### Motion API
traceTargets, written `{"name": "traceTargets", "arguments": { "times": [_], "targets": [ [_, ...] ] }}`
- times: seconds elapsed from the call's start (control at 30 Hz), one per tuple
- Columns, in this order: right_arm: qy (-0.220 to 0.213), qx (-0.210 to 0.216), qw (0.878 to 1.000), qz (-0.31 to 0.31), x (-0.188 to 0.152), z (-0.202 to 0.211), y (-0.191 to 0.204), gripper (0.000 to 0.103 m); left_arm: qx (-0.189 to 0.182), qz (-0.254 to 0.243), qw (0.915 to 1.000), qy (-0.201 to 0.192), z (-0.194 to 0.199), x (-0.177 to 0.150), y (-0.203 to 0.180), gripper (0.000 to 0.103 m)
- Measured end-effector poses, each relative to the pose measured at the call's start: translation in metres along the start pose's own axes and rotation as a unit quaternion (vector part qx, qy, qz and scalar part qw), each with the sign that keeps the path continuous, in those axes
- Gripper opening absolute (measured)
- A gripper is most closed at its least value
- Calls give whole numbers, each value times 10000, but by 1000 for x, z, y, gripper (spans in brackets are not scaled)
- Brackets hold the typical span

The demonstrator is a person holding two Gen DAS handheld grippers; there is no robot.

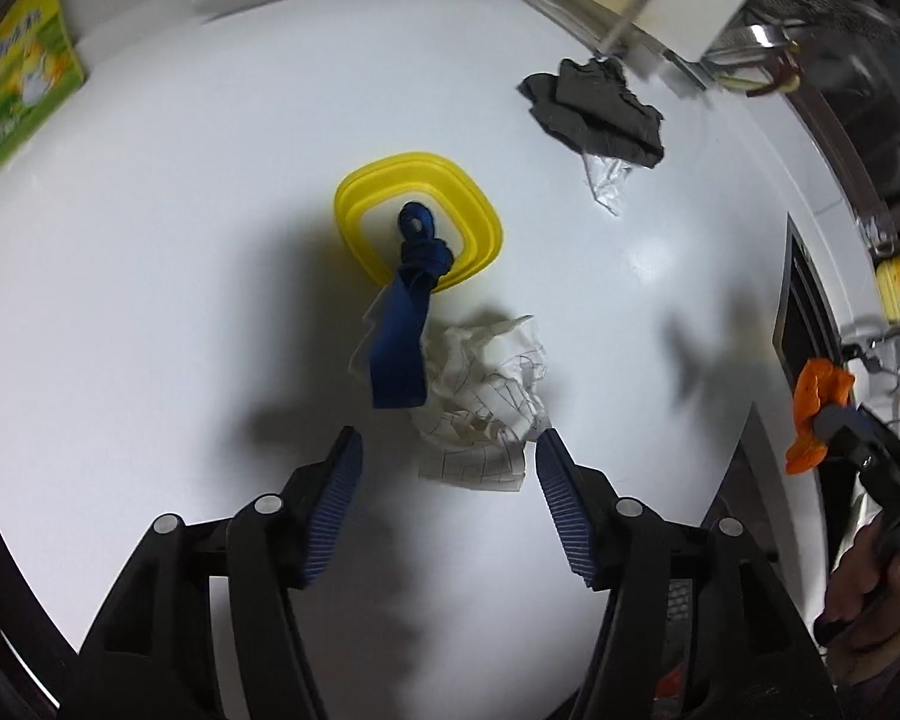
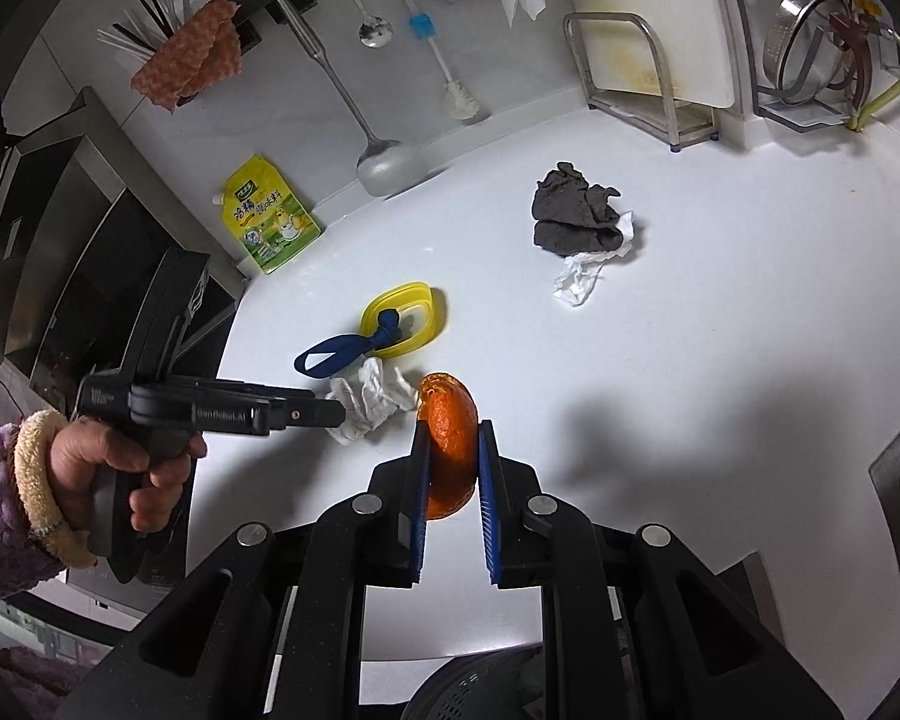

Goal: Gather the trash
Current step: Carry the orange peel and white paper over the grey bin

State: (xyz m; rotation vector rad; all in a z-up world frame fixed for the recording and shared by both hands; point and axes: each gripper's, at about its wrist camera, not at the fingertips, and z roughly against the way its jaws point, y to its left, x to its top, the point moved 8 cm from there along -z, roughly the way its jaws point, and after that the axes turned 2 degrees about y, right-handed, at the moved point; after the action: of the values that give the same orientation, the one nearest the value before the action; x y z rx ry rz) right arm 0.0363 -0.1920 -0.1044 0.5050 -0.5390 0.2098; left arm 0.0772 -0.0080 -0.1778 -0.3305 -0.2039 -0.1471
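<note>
A crumpled white paper with a grid print (image 1: 486, 396) lies on the white counter (image 1: 150, 240), just ahead of my open, empty left gripper (image 1: 447, 450); it also shows in the right wrist view (image 2: 369, 399). Beyond it sits a yellow lid (image 1: 417, 213) with a knotted blue strap (image 1: 405, 324) across it. My right gripper (image 2: 453, 429) is shut on an orange peel (image 2: 447, 438) and holds it above the counter; the peel also shows in the left wrist view (image 1: 813, 414). A crumpled white tissue (image 2: 582, 273) lies under a dark grey rag (image 2: 576, 216).
A yellow-green refill pouch (image 2: 270, 219) leans on the back wall. A metal rack with a cutting board (image 2: 648, 60) and a dish rack with steel bowls (image 2: 810, 48) stand at the back right. A stove (image 2: 90, 276) lies left. A dark bin (image 2: 480, 690) shows below the counter's edge.
</note>
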Motion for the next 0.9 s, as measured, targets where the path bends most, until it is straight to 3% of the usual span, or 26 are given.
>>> {"name": "traceTargets", "arguments": {
  "times": [0.07, 0.1, 0.13, 0.33, 0.57, 0.77, 0.9],
  "targets": [
    [20, 3, 10000, 12, 0, -1, 0, 14, -41, -6, 10000, -58, -3, 2, 1, 56],
    [31, 1, 10000, 15, 0, -1, 0, 14, -64, -31, 10000, -62, -4, 3, 1, 36],
    [35, -5, 10000, 17, 0, -1, 0, 14, -92, -69, 9999, -28, -6, 3, 0, 27],
    [38, -41, 10000, -44, -1, -1, -4, 14, -276, -165, 9993, -166, -6, 5, -15, 15],
    [-22, -25, 10000, -52, 2, 1, -3, 14, -503, -427, 9970, -402, 14, 2, -48, 12],
    [-88, -34, 9999, 44, 7, 10, 1, 14, -16, -728, 9926, -968, 45, 9, -66, 12],
    [-124, -42, 9998, 150, 7, 20, 4, 14, 89, -746, 9901, -1185, 60, 9, -78, 12]
  ]
}}
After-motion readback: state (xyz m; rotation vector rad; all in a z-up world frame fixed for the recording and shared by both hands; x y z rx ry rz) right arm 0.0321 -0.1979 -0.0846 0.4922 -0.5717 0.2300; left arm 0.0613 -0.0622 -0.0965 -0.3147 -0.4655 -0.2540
